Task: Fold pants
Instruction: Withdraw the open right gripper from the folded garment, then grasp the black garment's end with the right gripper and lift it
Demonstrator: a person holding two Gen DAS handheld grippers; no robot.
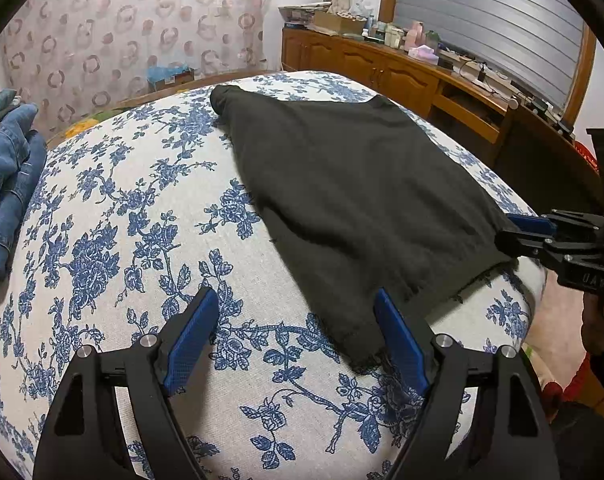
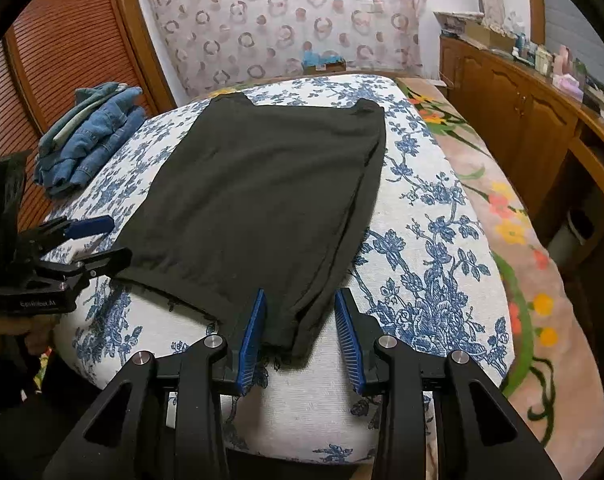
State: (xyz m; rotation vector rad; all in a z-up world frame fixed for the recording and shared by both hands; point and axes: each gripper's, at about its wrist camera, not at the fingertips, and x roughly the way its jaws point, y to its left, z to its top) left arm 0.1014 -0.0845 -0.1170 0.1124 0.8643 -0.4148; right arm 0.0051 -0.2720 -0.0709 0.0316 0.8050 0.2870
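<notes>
Here, knit black pants (image 2: 257, 196) lie flat on floral cloth (image 1: 141, 220); left gripper (image 1: 297, 330) and right gripper (image 2: 299, 330) gape wide at the hems.

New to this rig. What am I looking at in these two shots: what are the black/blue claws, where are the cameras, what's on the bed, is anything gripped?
The claws are handheld two-finger grippers, one in each of a person's hands; there is no robot arm. Each carries a fisheye camera looking forward along its own fingers, so each picture shows its own fingers at the bottom and the other gripper at the side.

In the left wrist view, the left gripper is wide open, at the near left corner of the black pants. In the right wrist view, the right gripper is open with the pants' near right corner between its blue pads, not clamped.

The pants lie flat on a blue-flowered bed cover. A pile of denim clothes sits at the far left.
</notes>
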